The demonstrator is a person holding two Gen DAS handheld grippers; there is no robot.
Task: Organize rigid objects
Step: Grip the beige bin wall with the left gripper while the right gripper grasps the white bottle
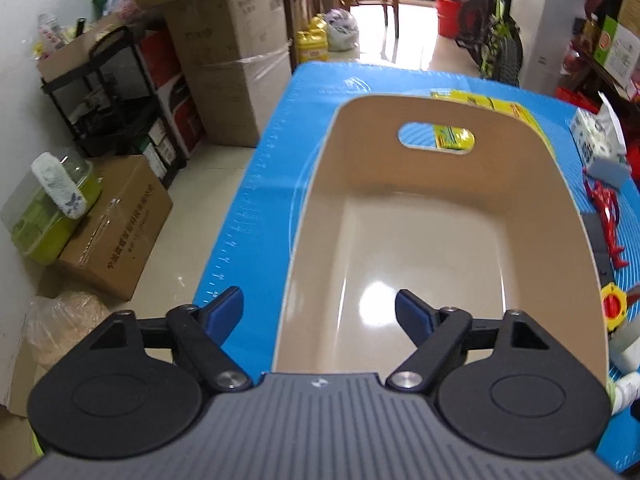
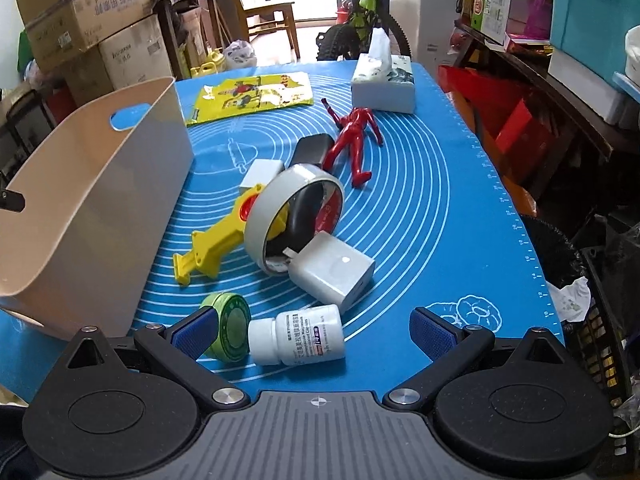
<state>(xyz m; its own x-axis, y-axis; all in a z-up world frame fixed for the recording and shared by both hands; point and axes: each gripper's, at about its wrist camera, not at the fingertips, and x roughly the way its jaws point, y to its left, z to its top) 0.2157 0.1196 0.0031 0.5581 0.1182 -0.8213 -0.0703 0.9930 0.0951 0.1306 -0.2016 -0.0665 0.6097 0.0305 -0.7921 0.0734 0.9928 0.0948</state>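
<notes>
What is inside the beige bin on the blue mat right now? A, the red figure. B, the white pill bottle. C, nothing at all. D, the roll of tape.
C: the left wrist view shows the beige bin with a bare floor, while the roll of tape, red figure and white pill bottle lie on the blue mat.

Beige bin (image 2: pixel 92 208) upright on mat's left — white bottle (image 2: pixel 296 340) lies beside.

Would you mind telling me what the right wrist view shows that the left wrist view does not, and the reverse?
Only the right wrist view shows the white pill bottle, green round tin, tape roll and white charger, with the open right tool around the bottle. Only the left wrist view shows the beige bin's empty inside, under the open left tool. Both share the bin, blue mat, red figure and tissue box.
</notes>
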